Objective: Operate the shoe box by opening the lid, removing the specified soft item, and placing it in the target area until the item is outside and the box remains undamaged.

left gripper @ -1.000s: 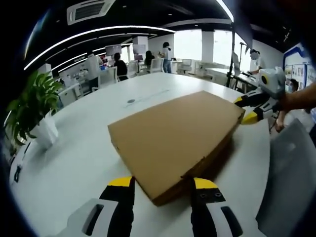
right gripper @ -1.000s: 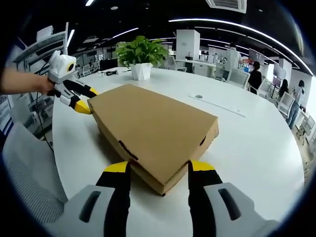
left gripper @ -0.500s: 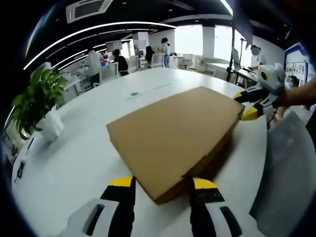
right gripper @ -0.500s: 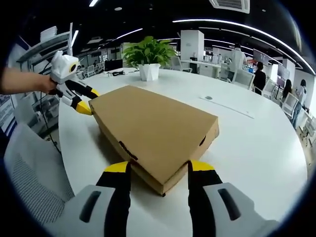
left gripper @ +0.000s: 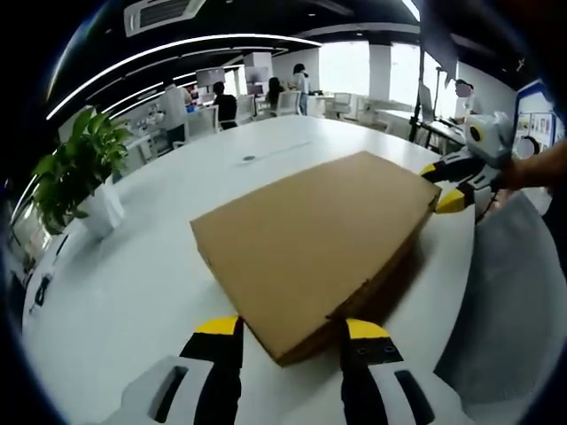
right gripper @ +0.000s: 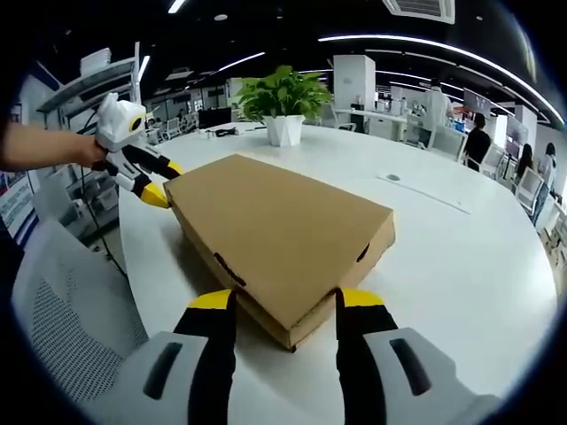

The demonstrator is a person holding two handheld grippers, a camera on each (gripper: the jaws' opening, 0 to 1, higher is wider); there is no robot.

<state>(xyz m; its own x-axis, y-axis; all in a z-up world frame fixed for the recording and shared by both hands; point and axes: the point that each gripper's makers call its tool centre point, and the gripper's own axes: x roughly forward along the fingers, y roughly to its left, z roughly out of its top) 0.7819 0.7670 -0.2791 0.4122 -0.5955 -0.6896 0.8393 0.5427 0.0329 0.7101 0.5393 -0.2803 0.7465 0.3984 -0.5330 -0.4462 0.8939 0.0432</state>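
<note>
A flat brown cardboard shoe box [left gripper: 310, 239] lies shut on the white round table [left gripper: 133, 274]. My left gripper [left gripper: 288, 332] is open, and the box's near corner sits wedged between its yellow-tipped jaws. At the opposite corner [right gripper: 288, 341], my right gripper is also open and straddles the box in the same way. Each gripper appears in the other's view at the far corner: the right gripper [left gripper: 447, 186] held by a hand, the left gripper [right gripper: 155, 181] likewise. The lid is down, so the inside is hidden.
A potted green plant [right gripper: 283, 102] in a white pot stands on the table beyond the box. A grey mesh chair [right gripper: 62, 328] is close to the table edge beside me. People and desks are in the background.
The box has kept its place between both pairs of jaws while the plant and table have slid past, so box and grippers have turned together over the table. The jaw gaps are unchanged.
</note>
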